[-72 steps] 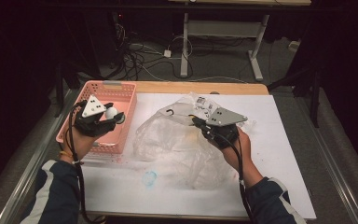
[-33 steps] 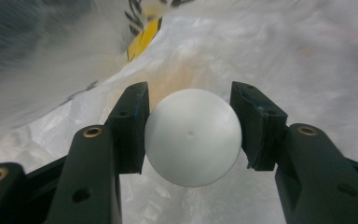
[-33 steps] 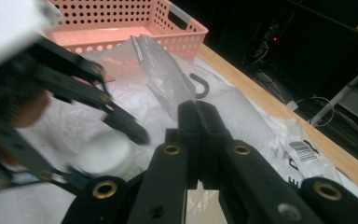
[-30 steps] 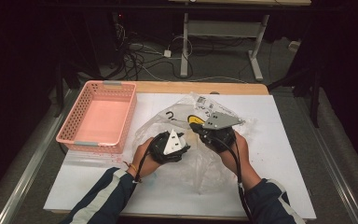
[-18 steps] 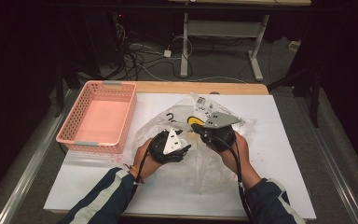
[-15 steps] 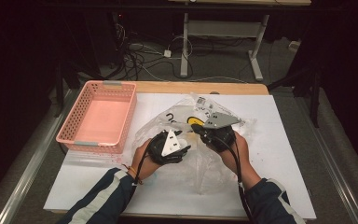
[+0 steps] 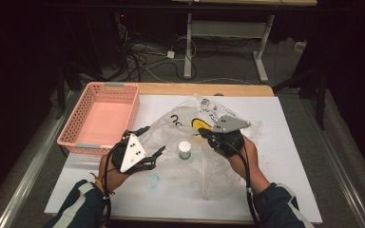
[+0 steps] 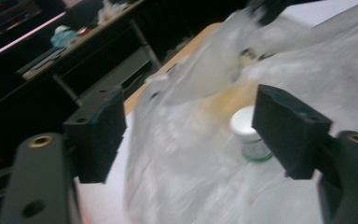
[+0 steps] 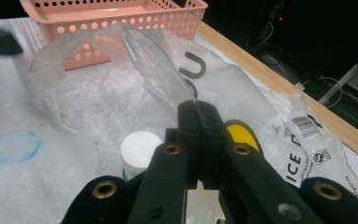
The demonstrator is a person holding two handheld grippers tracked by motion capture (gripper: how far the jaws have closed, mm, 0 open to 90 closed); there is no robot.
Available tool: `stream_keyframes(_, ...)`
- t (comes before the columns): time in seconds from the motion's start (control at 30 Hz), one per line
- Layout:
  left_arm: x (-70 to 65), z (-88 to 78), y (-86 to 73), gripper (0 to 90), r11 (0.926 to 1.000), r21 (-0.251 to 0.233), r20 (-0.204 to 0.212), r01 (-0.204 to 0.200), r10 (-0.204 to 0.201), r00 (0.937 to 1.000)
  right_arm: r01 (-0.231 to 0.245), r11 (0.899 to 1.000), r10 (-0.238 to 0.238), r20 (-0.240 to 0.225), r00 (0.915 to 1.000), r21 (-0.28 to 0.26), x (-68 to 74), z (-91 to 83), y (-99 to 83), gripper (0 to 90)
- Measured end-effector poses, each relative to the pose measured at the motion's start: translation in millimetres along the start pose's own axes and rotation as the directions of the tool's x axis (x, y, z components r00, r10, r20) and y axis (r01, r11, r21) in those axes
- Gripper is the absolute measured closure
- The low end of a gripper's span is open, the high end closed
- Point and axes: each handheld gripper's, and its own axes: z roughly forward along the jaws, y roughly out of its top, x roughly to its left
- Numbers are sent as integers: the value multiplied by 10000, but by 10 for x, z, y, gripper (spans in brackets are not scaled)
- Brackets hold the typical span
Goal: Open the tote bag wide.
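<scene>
Pink basket [image 7: 103,118] sits left of the clear plastic bag [image 7: 190,166], left gripper [image 7: 148,154] at the bag's left edge has just spread its jaws with nothing between them, small white-capped jar [image 7: 184,150] stands inside the bag, right gripper [image 7: 203,134] stays pinched shut on bag film, all on a white-covered table [image 7: 285,156] in a dark room.

both grippers are matte black, each topped by a grey three-cornered plate with small screws: the left gripper [image 7: 158,153] toward 7 o'clock, the right gripper [image 7: 203,134] toward 4 o'clock. blocky black pads [image 8: 290,129] sit on arms with brass-ringed holes. black cables trail along dark sleeves with white stripes.
</scene>
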Motion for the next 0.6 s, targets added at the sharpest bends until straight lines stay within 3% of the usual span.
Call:
stream_keyframes(0.07, 68, -40, -60, 197, 9992, 353, -228, 195, -187, 9996, 38, 10000, -38, -12, 10000, -6, 3, -11, -3, 900)
stream_keyframes(0.2, 172, -70, -201, 195, 9936, 974, -46, 572, -570, 9984, 72, 9999, -72, 48, 10000, -74, 3, -69, -3, 900)
stream_keyframes(0.33, 236, 2, -313, 196, 9796, 1808, -30, 877, -886, 9961, 74, 10000, -74, 38, 10000, -42, -4, -76, -5, 900)
stream_keyframes(0.47, 264, 133, -398, 212, 9647, 2251, 384, 1368, -1490, 9881, 67, 10000, -67, 53, 10000, -45, -6, -90, -5, 900)
stream_keyframes(0.6, 195, 266, -436, 226, 9532, 2799, 692, 1143, -1387, 9879, 51, 9999, -51, 39, 10000, -106, -14, -114, -8, 900)
